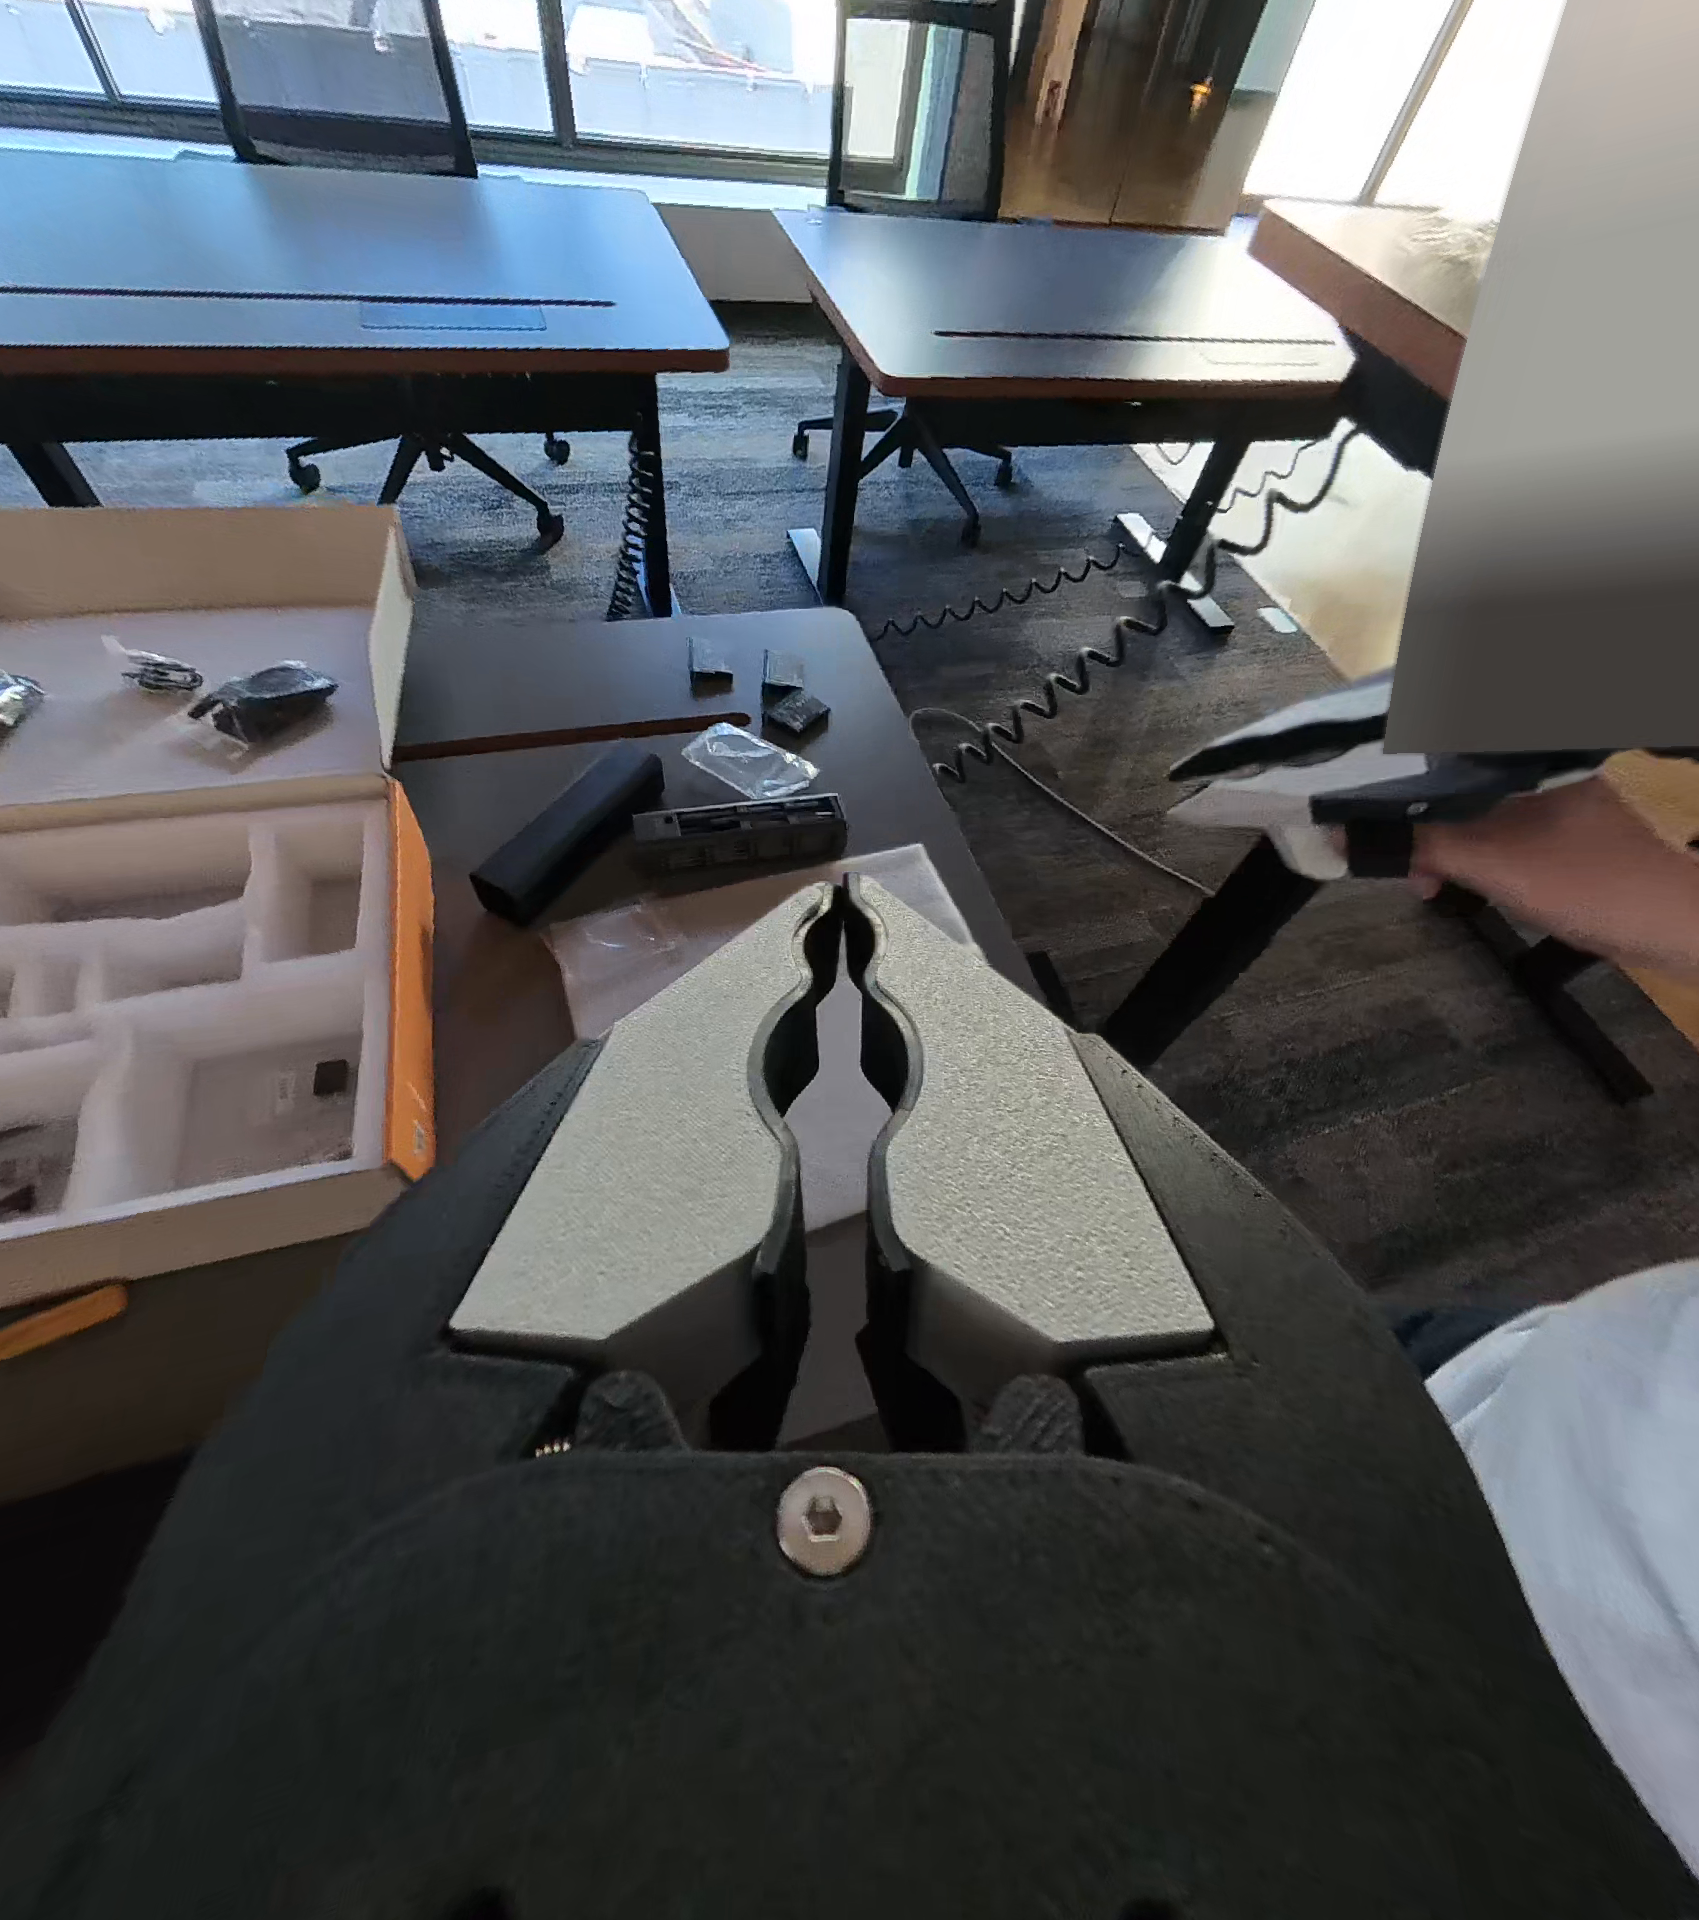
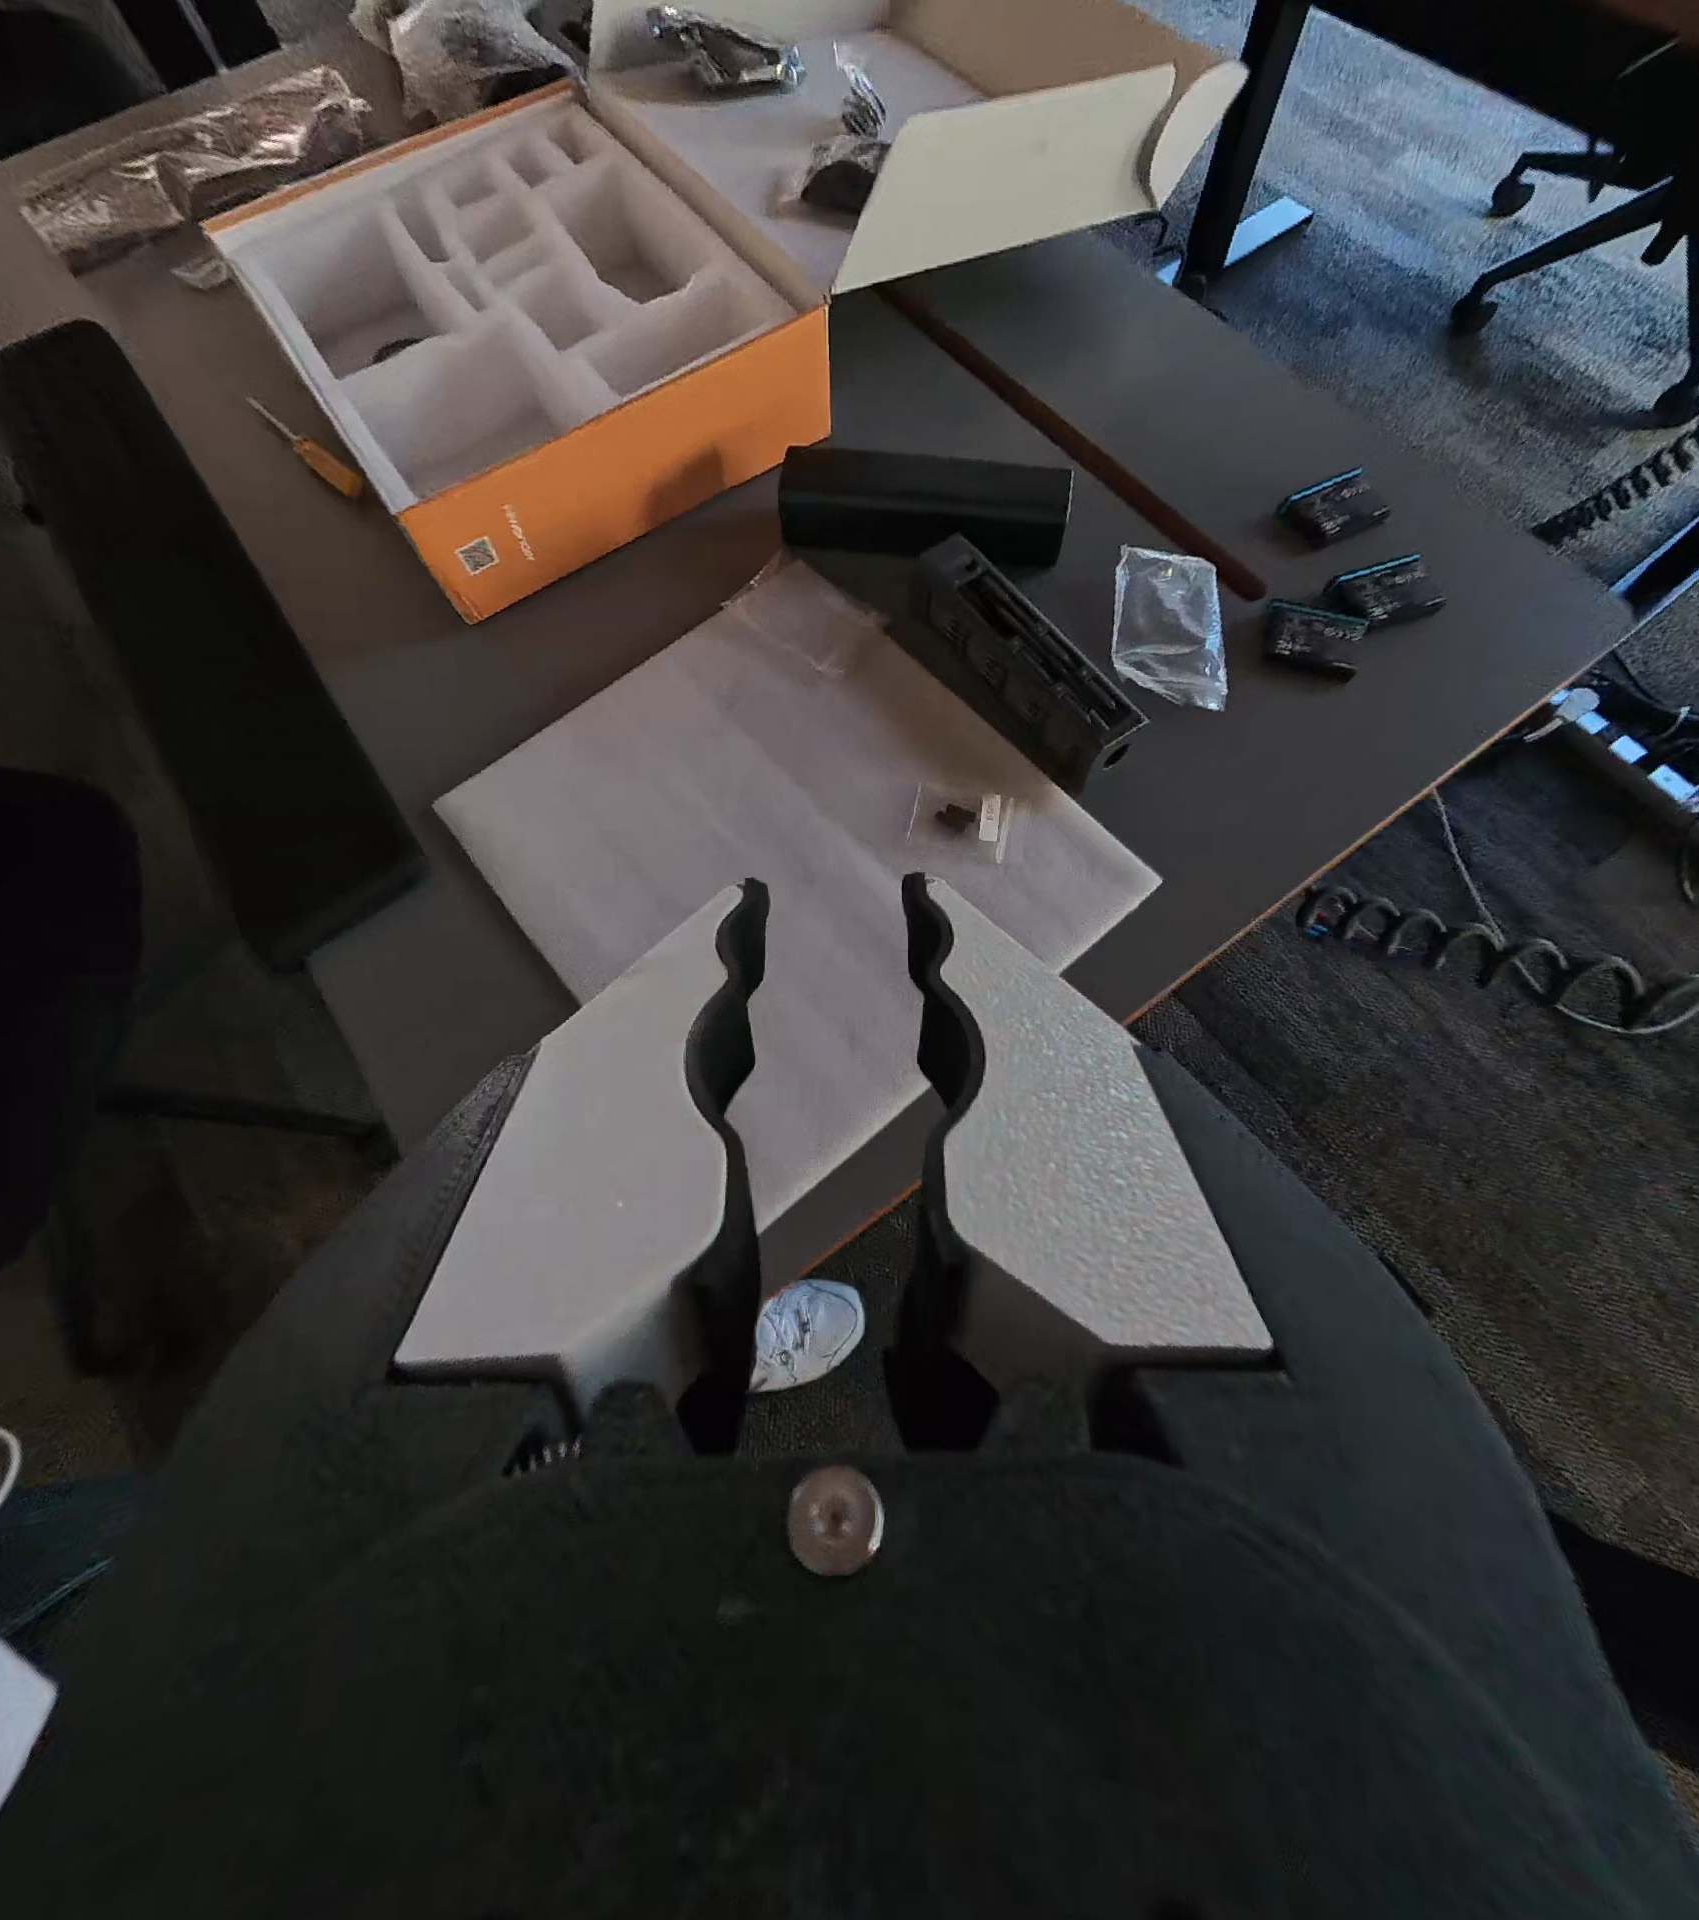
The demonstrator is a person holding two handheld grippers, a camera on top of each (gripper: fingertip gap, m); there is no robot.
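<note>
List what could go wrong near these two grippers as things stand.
1. The white foam sheet overhangs the table edge under the open right gripper; a nudge might slide it, and the small bagged parts on it, off.
2. The clear plastic bag beside the three small black packs could snag a passing gripper.

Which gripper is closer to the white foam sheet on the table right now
Probably the left. The left gripper, shut, has its tips over the white foam sheet. The right gripper, open, sits higher at the sheet's near edge.
</note>
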